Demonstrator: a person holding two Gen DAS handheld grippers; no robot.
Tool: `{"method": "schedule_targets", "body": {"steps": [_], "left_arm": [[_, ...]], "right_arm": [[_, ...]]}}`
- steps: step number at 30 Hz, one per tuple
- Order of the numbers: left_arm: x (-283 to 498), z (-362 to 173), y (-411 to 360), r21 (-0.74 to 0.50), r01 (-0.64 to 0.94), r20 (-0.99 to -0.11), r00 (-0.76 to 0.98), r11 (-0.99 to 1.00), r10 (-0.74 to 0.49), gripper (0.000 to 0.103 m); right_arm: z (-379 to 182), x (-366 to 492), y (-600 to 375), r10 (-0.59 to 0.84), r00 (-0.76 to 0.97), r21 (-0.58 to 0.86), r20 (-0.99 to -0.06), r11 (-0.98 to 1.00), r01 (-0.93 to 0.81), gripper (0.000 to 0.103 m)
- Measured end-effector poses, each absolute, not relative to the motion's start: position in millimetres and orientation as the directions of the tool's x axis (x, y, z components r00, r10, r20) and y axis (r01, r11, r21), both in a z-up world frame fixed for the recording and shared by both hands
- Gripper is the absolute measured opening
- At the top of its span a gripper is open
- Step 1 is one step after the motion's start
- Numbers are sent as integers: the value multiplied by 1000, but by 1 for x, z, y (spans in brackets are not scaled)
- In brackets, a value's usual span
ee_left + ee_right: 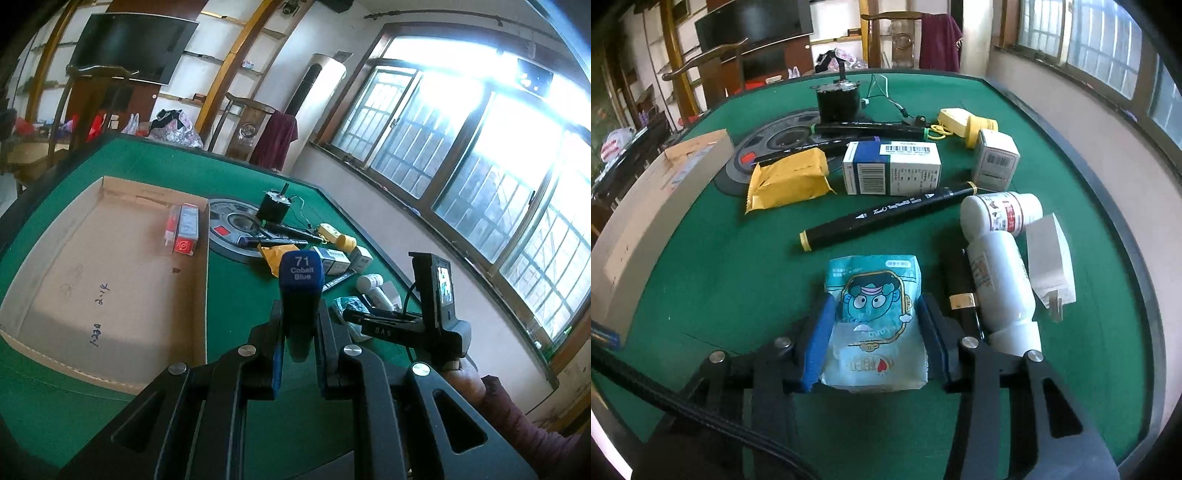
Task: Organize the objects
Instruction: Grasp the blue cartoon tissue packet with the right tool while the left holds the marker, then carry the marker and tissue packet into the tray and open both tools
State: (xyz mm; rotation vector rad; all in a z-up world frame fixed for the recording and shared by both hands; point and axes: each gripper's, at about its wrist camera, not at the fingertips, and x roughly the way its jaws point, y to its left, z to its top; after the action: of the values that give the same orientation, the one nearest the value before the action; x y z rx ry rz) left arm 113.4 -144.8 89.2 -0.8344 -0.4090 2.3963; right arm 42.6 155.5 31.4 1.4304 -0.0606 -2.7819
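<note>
Left wrist view: the left gripper (pixel 300 325) clamped marker 71 (pixel 301 280), presumably bound for the cardboard box (pixel 110 280). The right gripper (pixel 873 325) had its jaws open around the teal packet (pixel 873 295), seemingly to grab it.

Strong daylight is pouring in through the windows (pixel 480 155) and washing the glass out to plain white in the left wrist view. The green bench (pixel 738 295) is looking bright and clear. The cardboard box (pixel 110 277) is holding a soft shadow inside its near wall. Both pictures are bending straight lines into curves, and their corners are going black.
</note>
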Motion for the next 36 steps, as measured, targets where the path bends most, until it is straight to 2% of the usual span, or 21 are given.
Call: {"method": "schedule_targets", "body": {"steps": [3,5,6,7,12,14,16,18,19,20,24,26,27,28,34,36], "left_arm": [[115,92,-150,-456,-410,-460,-651,-790,604,12],[116,95,-155,-457,-409,-451,-658,-790,602,12],[116,96,-159,-459,-408,-448,-661,-789,602,12],[116,97,-162,-462,-405,-445,-664,-789,601,12],[113,98,-185,-503,-364,-433,-679,-784,593,12],[111,96,-192,-511,-350,-432,-684,-785,587,12],[110,94,-196,-517,-345,-433,-684,-783,587,12],[110,92,-197,-520,-346,-434,-681,-781,590,12],[109,92,-198,-521,-345,-434,-681,-781,590,12],[109,91,-198,-522,-344,-434,-681,-780,590,12],[109,92,-200,-527,-342,-435,-678,-778,593,12],[110,93,-203,-524,-344,-434,-679,-779,592,12],[110,93,-204,-523,-345,-434,-679,-780,591,12],[111,94,-205,-520,-345,-435,-680,-781,590,12],[109,101,-216,-496,-347,-441,-689,-796,575,12],[105,104,-221,-496,-347,-444,-686,-796,576,12]], "right_arm": [[32,44,152,-28,-581,29,-814,-1000,7,40],[35,45,152,-52,-586,53,-809,-998,16,24],[38,45,152,-62,-587,65,-807,-998,16,7],[40,43,151,-76,-586,82,-807,-996,16,2],[39,39,147,-115,-561,115,-820,-993,36,3],[38,39,152,-138,-568,157,-811,-988,16,13],[39,41,153,-151,-573,177,-805,-984,10,42],[43,46,147,-178,-592,186,-786,-981,48,58],[45,47,144,-178,-595,176,-784,-982,61,64],[46,47,137,-166,-595,150,-787,-986,78,66],[35,40,114,-65,-578,5,-814,-994,105,66],[25,36,110,-33,-551,-30,-834,-994,105,57],[26,35,111,-71,-548,13,-833,-994,110,42],[29,35,115,-87,-547,43,-833,-995,92,37],[38,41,125,-162,-545,140,-822,-987,82,25],[46,43,125,-219,-552,200,-805,-975,96,24]]}}
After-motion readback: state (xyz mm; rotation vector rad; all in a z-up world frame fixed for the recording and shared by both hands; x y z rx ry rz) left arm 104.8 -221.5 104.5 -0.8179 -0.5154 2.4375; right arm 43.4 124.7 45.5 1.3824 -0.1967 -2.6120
